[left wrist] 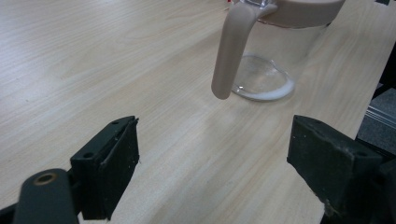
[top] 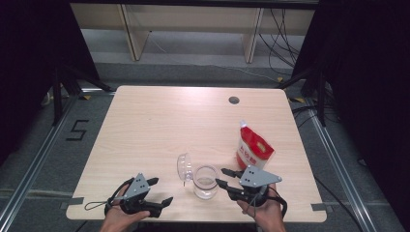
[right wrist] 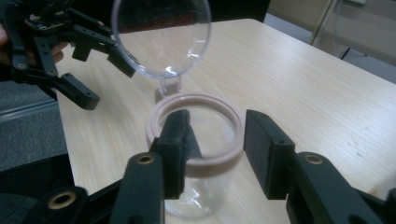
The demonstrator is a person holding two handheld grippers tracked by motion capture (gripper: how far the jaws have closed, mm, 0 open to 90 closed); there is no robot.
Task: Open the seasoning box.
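Note:
A clear glass jar (top: 205, 182) with a beige rim stands near the table's front edge, and its clear round lid (top: 184, 166) is flipped up to the left. My right gripper (top: 222, 177) is just right of the jar, jaws apart. In the right gripper view its jaws (right wrist: 219, 140) hang in front of the rim (right wrist: 196, 99) and press on nothing, with the raised lid (right wrist: 161, 37) behind. My left gripper (top: 161, 190) rests open at the front left, a short way from the jar. It faces the jar's beige handle (left wrist: 231, 51) with nothing between its jaws (left wrist: 219, 158).
A red and white bag (top: 254, 147) stands upright just behind my right gripper. The wooden table (top: 159, 125) has a small cable hole (top: 234, 100) at the far right. A thin white residue rings the jar's bottom (left wrist: 268, 91). The table's front edge is close to both hands.

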